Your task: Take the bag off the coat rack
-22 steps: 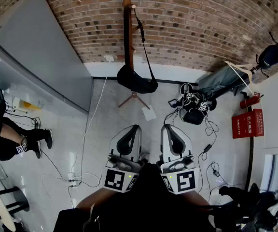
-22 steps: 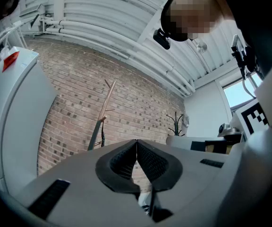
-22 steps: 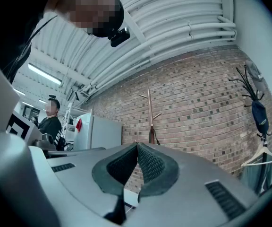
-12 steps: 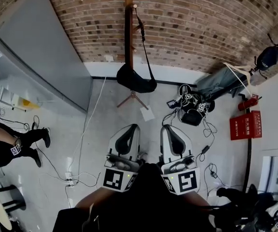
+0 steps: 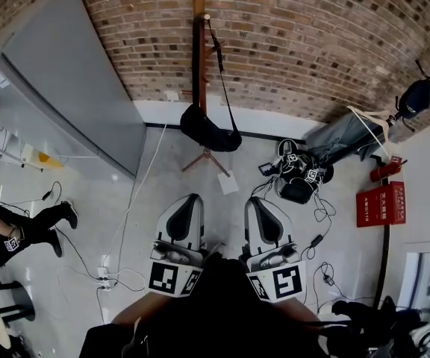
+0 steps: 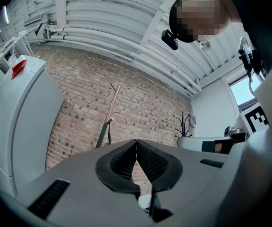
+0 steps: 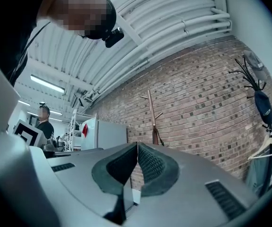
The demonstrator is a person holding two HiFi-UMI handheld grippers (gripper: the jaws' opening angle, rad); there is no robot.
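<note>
A black bag (image 5: 209,130) hangs by its long strap from a peg of the wooden coat rack (image 5: 198,58), which stands against the brick wall straight ahead. The rack's pole also shows in the left gripper view as a coat rack (image 6: 108,115) and in the right gripper view as a coat rack (image 7: 152,117). My left gripper (image 5: 187,200) and right gripper (image 5: 259,202) are held side by side near my body, well short of the rack. Both have their jaws pressed together with nothing between them.
A grey cabinet (image 5: 66,88) stands at the left. Cables (image 5: 125,222) trail over the floor. A black backpack (image 5: 298,181) with gear lies at the right, near a red box (image 5: 381,203). A seated person's legs (image 5: 21,226) are at the far left.
The view has shifted a little: the rack and bag sit slightly lower and closer in the frame, and both grippers stay shut and held together. The person at the left has slid toward the edge.
</note>
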